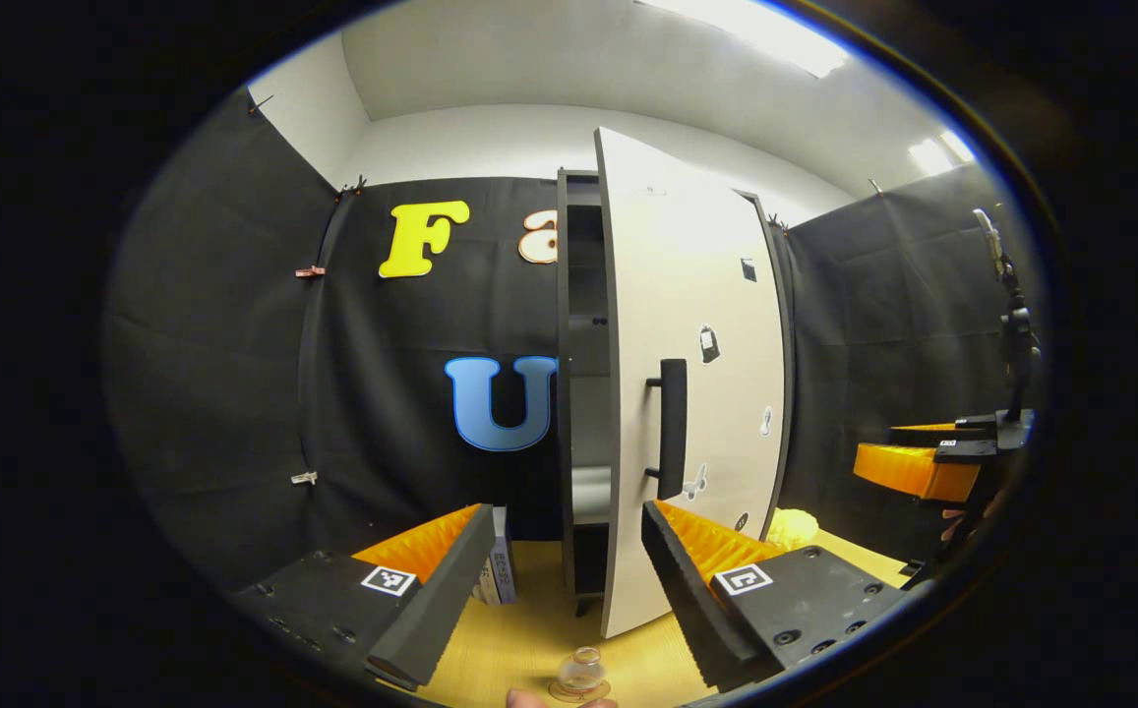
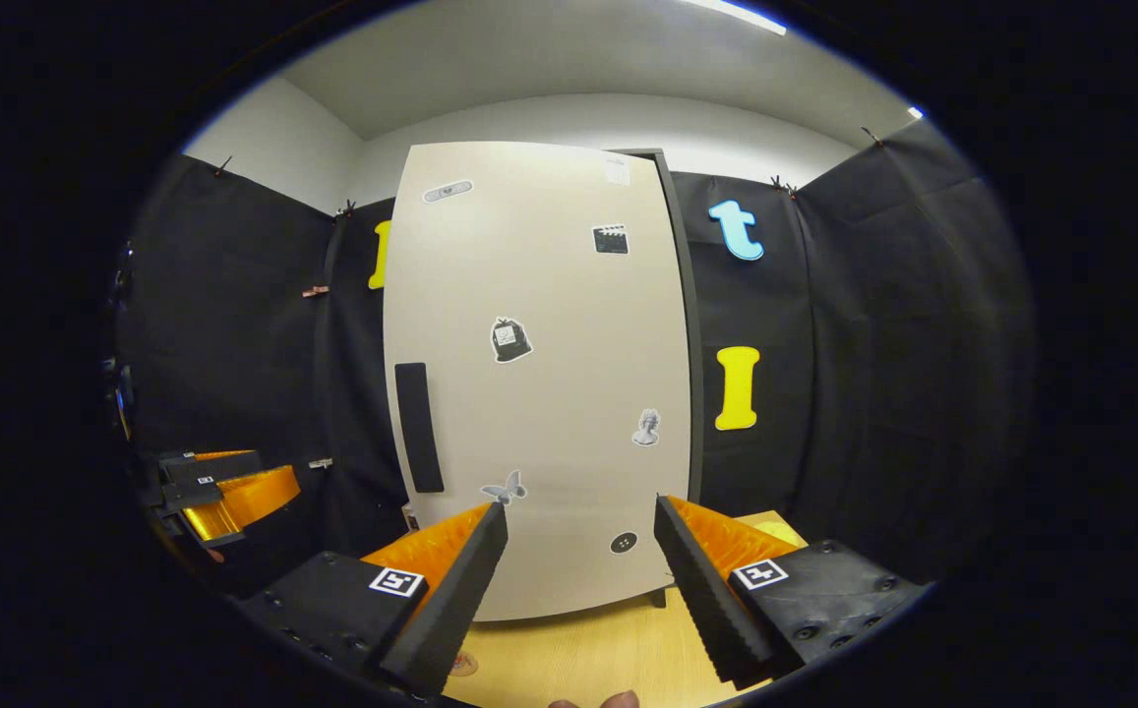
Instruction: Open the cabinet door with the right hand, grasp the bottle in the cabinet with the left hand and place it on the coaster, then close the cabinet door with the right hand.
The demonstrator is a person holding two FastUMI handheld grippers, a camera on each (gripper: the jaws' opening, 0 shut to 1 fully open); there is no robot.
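The cabinet (image 1: 583,393) is standing on the wooden surface (image 1: 529,629), its door (image 1: 687,374) hanging partly ajar in the left gripper view, with a dark gap showing along the handle (image 1: 671,428) side. The shelves visible through that gap are showing no contents that can be made out.

The bottle (image 1: 580,672), small and clear, is sitting upright on the coaster (image 1: 578,692) at the near edge of the surface, in front of the cabinet and apart from it.

The left gripper (image 1: 559,600) is hovering above the surface, jaws released and gripping nothing, with the bottle lying just below and between them.

The right gripper (image 2: 578,590) is facing the door front (image 2: 539,374), jaws likewise released and empty, clear of the handle (image 2: 418,426). It also appears at the right edge of the left gripper view (image 1: 923,462).

A small box (image 1: 500,568) is standing on the surface left of the cabinet.
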